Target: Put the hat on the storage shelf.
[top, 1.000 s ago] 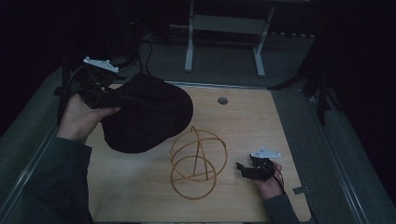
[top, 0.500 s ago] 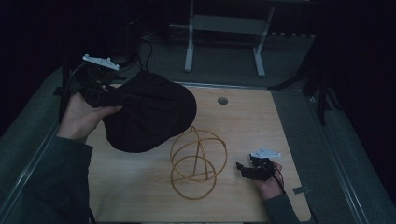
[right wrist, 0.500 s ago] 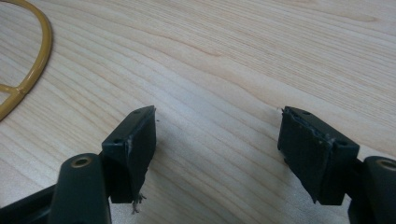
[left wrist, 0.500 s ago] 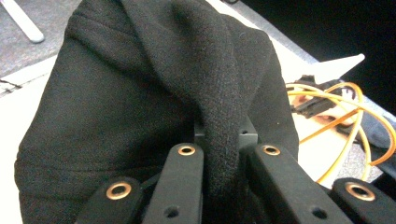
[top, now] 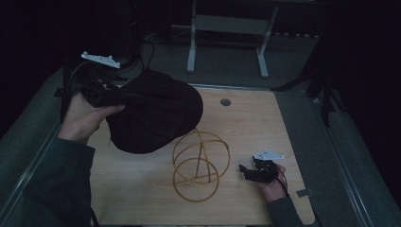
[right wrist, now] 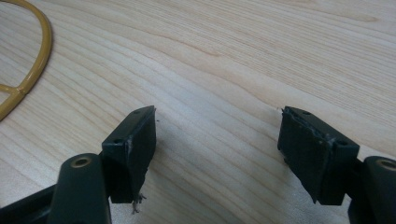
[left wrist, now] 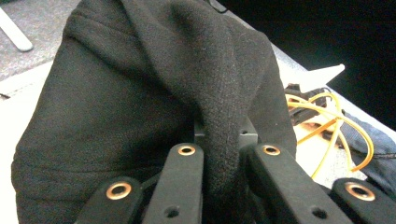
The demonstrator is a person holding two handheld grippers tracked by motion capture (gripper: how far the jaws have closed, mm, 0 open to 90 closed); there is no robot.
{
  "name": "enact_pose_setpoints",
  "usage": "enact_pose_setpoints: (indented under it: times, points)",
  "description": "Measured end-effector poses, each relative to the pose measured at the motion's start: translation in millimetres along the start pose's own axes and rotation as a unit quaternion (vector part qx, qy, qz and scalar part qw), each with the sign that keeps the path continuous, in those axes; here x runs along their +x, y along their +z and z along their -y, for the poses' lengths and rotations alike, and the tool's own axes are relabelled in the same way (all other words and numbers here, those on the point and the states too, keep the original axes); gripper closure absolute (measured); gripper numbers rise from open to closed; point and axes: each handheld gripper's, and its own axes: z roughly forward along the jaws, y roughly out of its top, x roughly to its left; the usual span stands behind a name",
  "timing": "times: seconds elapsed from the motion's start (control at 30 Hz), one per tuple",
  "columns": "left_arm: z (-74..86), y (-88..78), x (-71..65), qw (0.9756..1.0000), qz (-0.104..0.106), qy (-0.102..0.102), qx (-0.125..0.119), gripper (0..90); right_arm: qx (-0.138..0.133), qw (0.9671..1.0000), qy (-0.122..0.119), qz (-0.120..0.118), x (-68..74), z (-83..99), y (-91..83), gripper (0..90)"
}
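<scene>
- A black cap [top: 156,113] is held up above the left side of the wooden counter [top: 246,123] in the high view.
- The left tool [top: 120,98] is clamped on a fold of the cap's cloth. In the left gripper view the soft black cloth [left wrist: 140,93] is seen squeezed between the two jaws.
- The cap is turned with its round top facing up and toward the camera. Its long side runs from the left hand [top: 87,118] out toward the middle of the counter.
- The cap is dark, soft and a little wrinkled. Its cloth looks fuzzy up close.
- A yellow wire frame [top: 201,163] made of round hoops is stood on the counter, just below and to the right of the cap. Nothing is seen inside it.
- The right tool [top: 246,171] is held low near the counter's right front, close to the wire frame but apart from it.
- In the right gripper view its jaws are spread wide over bare wood, with nothing between them [right wrist: 217,135].
</scene>
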Motion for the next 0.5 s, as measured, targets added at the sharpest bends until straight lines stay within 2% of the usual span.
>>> enact_pose_setpoints:
  times: [0.5]
  points:
    - [-2.2, -6.7, -2.8, 0.9998, 0.011, -0.008, -0.014, 85.1, 0.000, 1.0000, 0.000, 0.000, 0.0, 0.0, 0.0, 27.6]
